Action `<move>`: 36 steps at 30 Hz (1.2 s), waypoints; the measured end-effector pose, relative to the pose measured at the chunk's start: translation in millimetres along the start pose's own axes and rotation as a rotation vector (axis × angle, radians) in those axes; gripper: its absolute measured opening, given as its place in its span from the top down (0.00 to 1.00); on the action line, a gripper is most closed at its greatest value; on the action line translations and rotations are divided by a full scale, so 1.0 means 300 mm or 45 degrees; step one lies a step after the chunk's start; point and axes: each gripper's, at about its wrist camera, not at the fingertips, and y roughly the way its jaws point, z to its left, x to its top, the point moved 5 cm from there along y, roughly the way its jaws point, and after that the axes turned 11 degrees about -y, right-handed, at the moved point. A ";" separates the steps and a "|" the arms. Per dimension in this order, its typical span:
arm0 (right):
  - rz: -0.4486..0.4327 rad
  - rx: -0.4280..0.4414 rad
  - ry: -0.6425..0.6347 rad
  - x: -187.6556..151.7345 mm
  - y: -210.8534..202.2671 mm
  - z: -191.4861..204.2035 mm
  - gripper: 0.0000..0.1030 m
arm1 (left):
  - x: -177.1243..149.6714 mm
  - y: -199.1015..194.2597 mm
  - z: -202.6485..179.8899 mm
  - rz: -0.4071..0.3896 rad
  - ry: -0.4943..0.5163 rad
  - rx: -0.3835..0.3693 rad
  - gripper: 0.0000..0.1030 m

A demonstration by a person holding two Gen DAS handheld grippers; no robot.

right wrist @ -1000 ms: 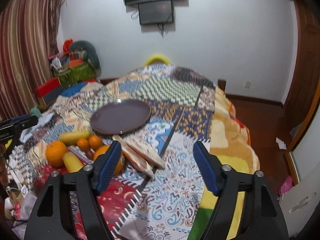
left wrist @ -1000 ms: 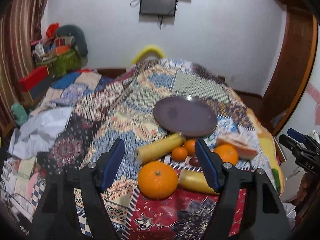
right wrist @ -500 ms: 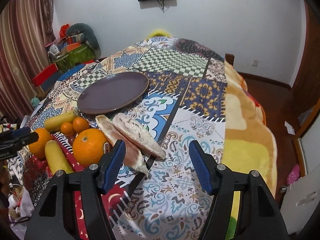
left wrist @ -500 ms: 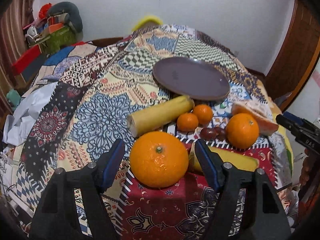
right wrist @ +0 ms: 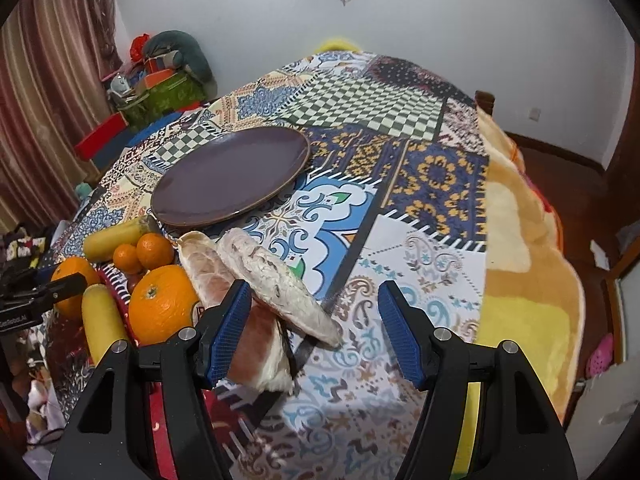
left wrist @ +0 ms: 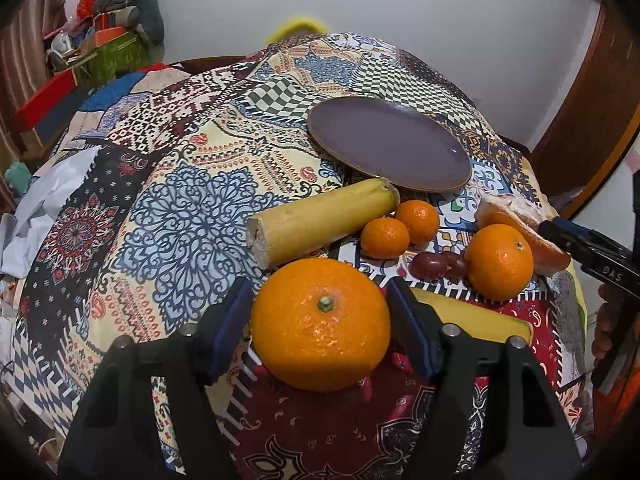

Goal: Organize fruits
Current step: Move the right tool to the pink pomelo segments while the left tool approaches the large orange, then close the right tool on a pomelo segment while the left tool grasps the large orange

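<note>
over the last second the left claw (left wrist: 320, 324) has closed in from well back and now straddles the big orange (left wrist: 320, 322), blue pads near both sides, not yet gripping. the purple plate (left wrist: 390, 144) sits bare at 1 o'clock. the right claw (right wrist: 314, 332), wide open and empty, has dropped to the pomelo wedges (right wrist: 276, 280). both pickups look imminent.

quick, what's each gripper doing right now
Left gripper: open, fingers either side of the big round orange, not clamped.
Right gripper: open, holding nothing.
</note>
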 end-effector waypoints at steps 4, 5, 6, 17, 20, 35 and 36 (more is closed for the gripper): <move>0.009 0.018 -0.016 0.004 0.029 0.013 0.40 | 0.007 0.011 -0.003 -0.010 0.009 0.004 0.34; 0.006 0.019 -0.023 0.007 0.032 0.015 0.43 | 0.009 0.013 -0.004 -0.010 0.007 0.002 0.34; 0.006 0.030 -0.025 0.011 0.036 0.017 0.45 | 0.012 0.015 -0.004 -0.010 0.004 0.002 0.34; -0.011 0.109 0.020 0.010 0.038 0.032 0.69 | 0.015 0.003 -0.005 -0.007 -0.010 0.024 0.36; -0.024 0.103 0.054 0.004 0.020 0.029 0.73 | 0.013 -0.007 -0.002 -0.015 -0.005 0.037 0.36; -0.128 0.035 0.053 0.028 -0.108 0.019 0.80 | 0.082 -0.116 -0.023 -0.134 0.007 0.004 0.37; -0.139 0.032 0.049 0.036 -0.115 0.020 0.80 | 0.093 -0.125 -0.029 -0.147 0.010 -0.003 0.37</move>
